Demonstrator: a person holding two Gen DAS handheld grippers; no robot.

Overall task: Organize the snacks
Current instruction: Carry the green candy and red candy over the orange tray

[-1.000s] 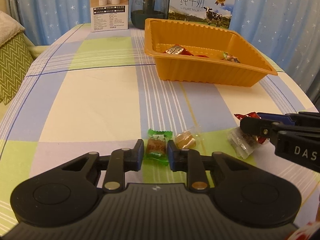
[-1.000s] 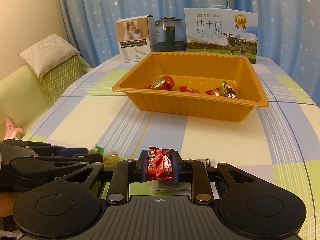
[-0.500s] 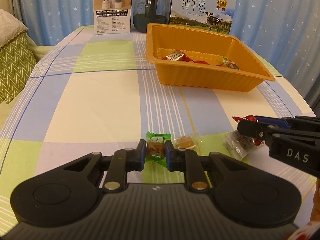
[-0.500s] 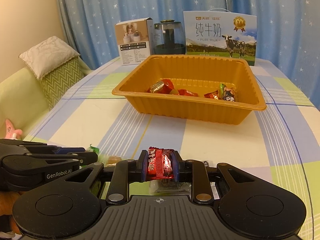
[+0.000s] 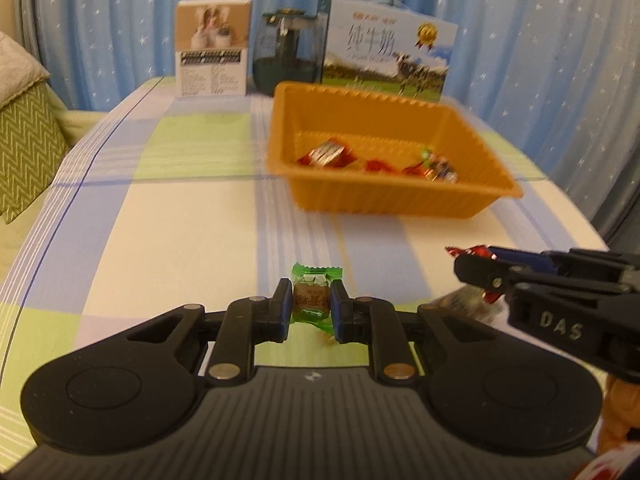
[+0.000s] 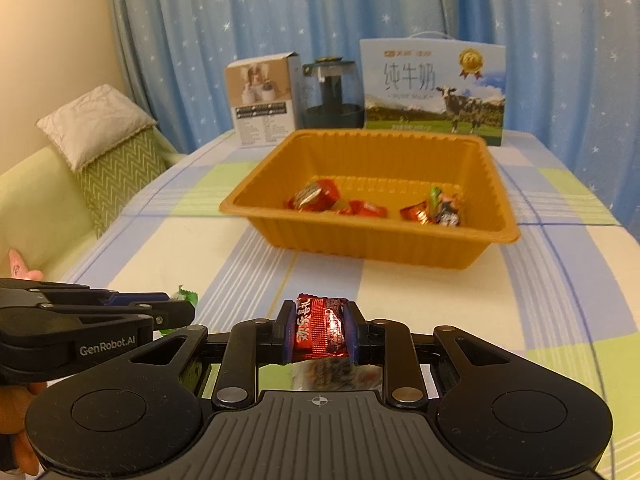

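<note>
My left gripper (image 5: 309,304) is shut on a green-wrapped candy (image 5: 311,296), held clear above the checked tablecloth. My right gripper (image 6: 318,330) is shut on a red-wrapped candy (image 6: 319,328). In the left wrist view the right gripper (image 5: 472,266) reaches in from the right with the red wrapper showing at its tip. In the right wrist view the left gripper (image 6: 176,312) comes in from the left with a bit of green wrapper at its tip. An orange tray (image 5: 384,200) (image 6: 360,236) stands farther back and holds several wrapped candies. A clear-wrapped snack (image 6: 336,374) lies on the cloth under the right gripper.
Behind the tray stand a white product box (image 5: 214,48), a dark glass kettle (image 5: 288,56) and a milk carton box (image 5: 388,52). A sofa with a green zigzag cushion (image 6: 116,168) is at the left. Blue star curtains hang behind the table.
My left gripper shut on the green candy and lifted it off the cloth; the amber candy beside it has dropped out of view. The right gripper keeps its hold and barely moved.
</note>
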